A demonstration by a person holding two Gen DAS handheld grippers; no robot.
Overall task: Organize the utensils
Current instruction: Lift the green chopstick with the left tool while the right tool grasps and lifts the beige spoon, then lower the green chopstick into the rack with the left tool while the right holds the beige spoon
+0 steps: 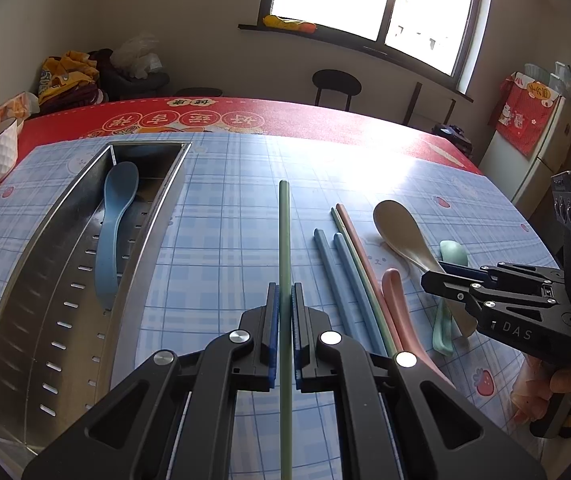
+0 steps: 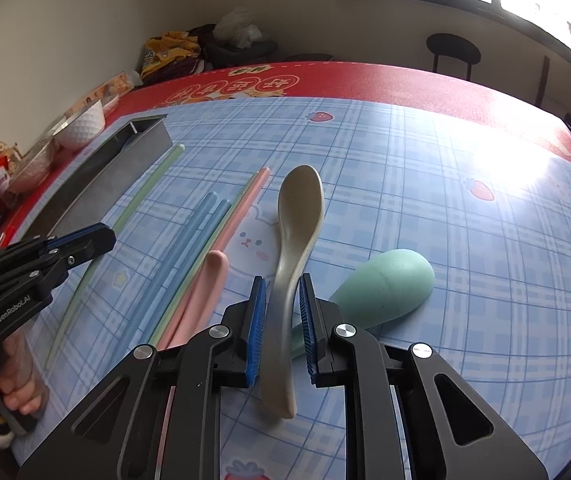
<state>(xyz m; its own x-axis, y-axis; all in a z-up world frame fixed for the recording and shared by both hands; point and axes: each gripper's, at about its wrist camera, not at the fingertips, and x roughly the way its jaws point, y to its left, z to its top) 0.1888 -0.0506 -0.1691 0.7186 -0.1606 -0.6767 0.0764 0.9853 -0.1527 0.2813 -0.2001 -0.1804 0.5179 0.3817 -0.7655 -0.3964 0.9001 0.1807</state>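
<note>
The long thin green chopstick (image 1: 284,240) is pinched in the left gripper (image 1: 284,300), whose jaws press together on it. That gripper tilts down over the blue checked worktop (image 1: 225,184), next to the long shiny metal tray (image 1: 25,320) with a blue plastic spoon (image 1: 115,220) inside. The right gripper (image 2: 281,300) also tilts down, and its jaws squeeze the handle of the beige plastic spoon (image 2: 299,208). A mint green spoon (image 2: 385,284) lies just beside it. A hand (image 2: 17,392) holds the left gripper's handle.
</note>
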